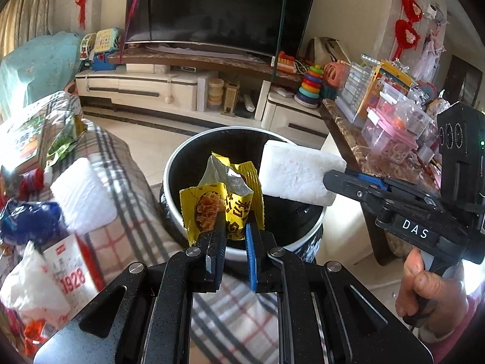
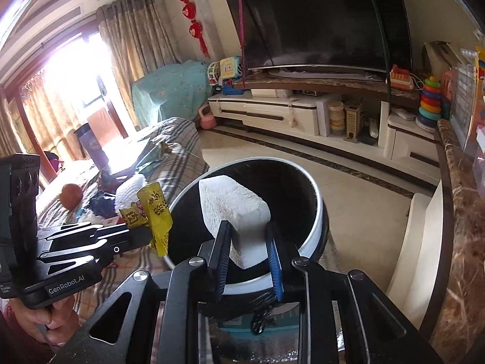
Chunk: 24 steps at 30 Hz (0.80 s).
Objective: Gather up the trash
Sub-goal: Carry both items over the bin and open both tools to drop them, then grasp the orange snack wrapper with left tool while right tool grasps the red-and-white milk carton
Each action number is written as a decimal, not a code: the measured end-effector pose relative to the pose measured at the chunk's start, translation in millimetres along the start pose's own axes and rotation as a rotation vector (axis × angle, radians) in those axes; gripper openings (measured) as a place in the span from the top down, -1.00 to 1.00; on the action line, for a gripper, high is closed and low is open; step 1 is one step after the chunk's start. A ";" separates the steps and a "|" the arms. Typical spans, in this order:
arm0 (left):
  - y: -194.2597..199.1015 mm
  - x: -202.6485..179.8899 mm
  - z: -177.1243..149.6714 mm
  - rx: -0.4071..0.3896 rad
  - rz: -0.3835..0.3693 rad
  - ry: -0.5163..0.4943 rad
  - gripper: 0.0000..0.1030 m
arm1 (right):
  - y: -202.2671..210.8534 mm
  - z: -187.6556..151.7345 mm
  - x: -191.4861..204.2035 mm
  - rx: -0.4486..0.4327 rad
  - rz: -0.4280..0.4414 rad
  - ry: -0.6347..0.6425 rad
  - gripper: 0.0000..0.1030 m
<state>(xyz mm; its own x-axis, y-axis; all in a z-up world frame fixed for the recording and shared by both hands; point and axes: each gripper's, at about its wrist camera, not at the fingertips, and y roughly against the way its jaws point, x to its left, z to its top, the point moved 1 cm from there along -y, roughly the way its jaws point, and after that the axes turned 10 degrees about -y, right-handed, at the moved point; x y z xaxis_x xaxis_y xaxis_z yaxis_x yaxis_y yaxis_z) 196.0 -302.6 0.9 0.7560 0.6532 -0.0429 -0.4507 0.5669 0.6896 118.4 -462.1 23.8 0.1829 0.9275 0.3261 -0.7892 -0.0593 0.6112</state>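
My left gripper (image 1: 235, 227) is shut on a torn yellow snack wrapper (image 1: 221, 200) and holds it above the open round trash bin (image 1: 178, 163), black inside with a white rim. My right gripper (image 2: 247, 227) is shut on a white foam block (image 2: 230, 206), also over the bin (image 2: 315, 200). In the left wrist view the foam block (image 1: 297, 176) hangs over the bin's right side, held by the right gripper (image 1: 330, 179). In the right wrist view the wrapper (image 2: 156, 212) sits at the bin's left rim, in the left gripper (image 2: 142, 238).
A plaid-covered surface (image 1: 127, 182) on the left carries more litter: a foam block (image 1: 81, 197), a blue wrapper (image 1: 27, 221), a white bag (image 1: 33, 291) and packets. A marble-topped table (image 1: 342, 127) with plastic boxes stands right. A TV cabinet (image 2: 272, 112) lies beyond.
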 end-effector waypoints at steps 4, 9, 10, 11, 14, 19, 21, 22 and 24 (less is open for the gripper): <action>-6.6 0.2 6.3 0.005 -0.001 -0.008 0.78 | -3.3 5.6 -2.1 -0.001 -0.010 0.002 0.54; -15.5 4.1 13.6 0.009 0.001 0.001 0.78 | -9.8 11.6 -4.8 0.005 -0.019 0.000 0.54; -16.6 4.9 14.6 0.009 0.000 0.004 0.77 | -11.2 12.5 -5.7 0.007 -0.020 -0.001 0.54; -18.0 5.1 15.8 0.007 -0.003 0.005 0.76 | -12.2 13.3 -6.4 0.007 -0.021 -0.002 0.53; -23.6 4.2 19.4 0.009 0.013 -0.003 0.68 | -15.1 15.5 -7.0 0.012 -0.023 -0.001 0.47; -27.5 8.1 14.0 0.021 0.028 0.019 0.07 | -17.8 15.2 -7.8 0.024 -0.018 -0.007 0.12; -24.0 9.0 8.5 0.019 0.030 0.027 0.00 | -16.2 14.1 -8.5 0.018 -0.019 -0.018 -0.21; -22.0 9.1 5.3 0.020 0.032 0.030 -0.03 | -14.5 12.6 -8.8 0.014 -0.016 -0.026 -0.29; -14.8 9.9 -3.0 0.017 0.042 0.038 -0.08 | -11.1 8.6 -9.1 0.010 -0.002 -0.046 -0.37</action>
<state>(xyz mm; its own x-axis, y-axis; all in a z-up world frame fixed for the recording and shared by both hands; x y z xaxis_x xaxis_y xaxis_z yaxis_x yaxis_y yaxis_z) 208.8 -303.1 -11.9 0.7178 0.6951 -0.0408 -0.4735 0.5303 0.7033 130.6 -473.1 20.2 0.2115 0.9096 0.3577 -0.7831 -0.0613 0.6189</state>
